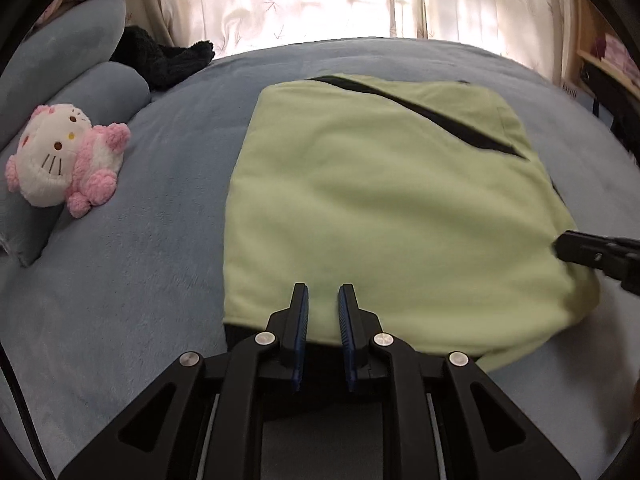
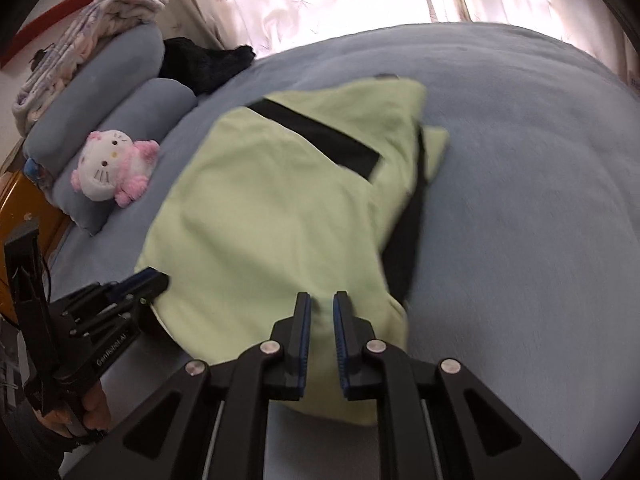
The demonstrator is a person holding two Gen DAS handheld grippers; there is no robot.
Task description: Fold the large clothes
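1. Left wrist view: I'm over the near edge of the green garment (image 1: 384, 216), a soft fleecy piece folded into a rough rectangle on the grey-blue bed (image 1: 120, 280). Its long axis runs away from me toward the curtains (image 1: 320, 0), and a black band (image 1: 420, 116) crosses the far corner diagonally. My left gripper (image 1: 323, 300) has its jaws narrowed to a slim gap. Green cloth shows in that gap, but I see no pinch, so I call them released.

2. Same view: the right gripper (image 1: 600, 256) comes in from the right edge at the garment's near right corner. Motion blur hides whether it touches.

3. Right wrist view: my right gripper (image 2: 322, 308) sits above the near right corner, jaws nearly together. The cloth lies under them, not between the pads as far as I can tell through the blur. A dark lining shows along the right edge.

4. Same view: the left gripper (image 2: 136, 284) is at the near left corner, so each hand has its own corner, and the garment lies ahead of both.

5. A pink and white plush toy (image 2: 112, 172) leans on the pillows (image 2: 132, 80), well apart.
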